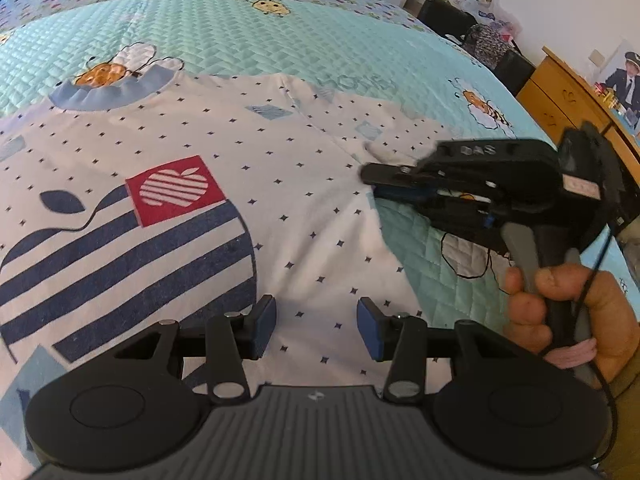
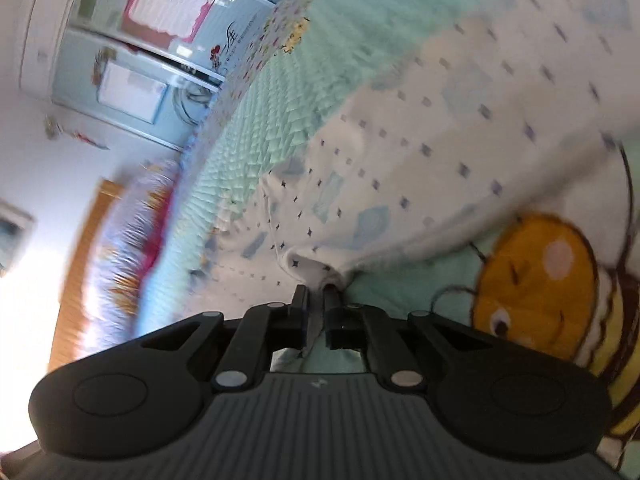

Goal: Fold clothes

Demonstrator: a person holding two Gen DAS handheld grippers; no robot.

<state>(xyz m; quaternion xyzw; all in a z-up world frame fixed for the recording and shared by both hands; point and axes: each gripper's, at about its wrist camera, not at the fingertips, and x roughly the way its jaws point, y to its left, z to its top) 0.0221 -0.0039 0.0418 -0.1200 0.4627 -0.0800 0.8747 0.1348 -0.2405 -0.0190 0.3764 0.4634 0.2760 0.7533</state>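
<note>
Left wrist view: the left gripper point(image 1: 316, 328) hovers with jaws apart over the white shirt point(image 1: 280, 200) spread on the bed point(image 1: 240, 32); right wrist view: the right gripper point(image 2: 316, 300) is clamped on the shirt's edge point(image 2: 320, 268), bunching it above the quilt.

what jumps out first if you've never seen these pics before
The white shirt spread flat on the mint quilt catches the eye, with its navy striped apple and red patch at the left of the left wrist view. At its right edge the right hand-held gripper is shut on a pinch of the shirt, while the left hand-held gripper hangs open over the cloth.
</note>
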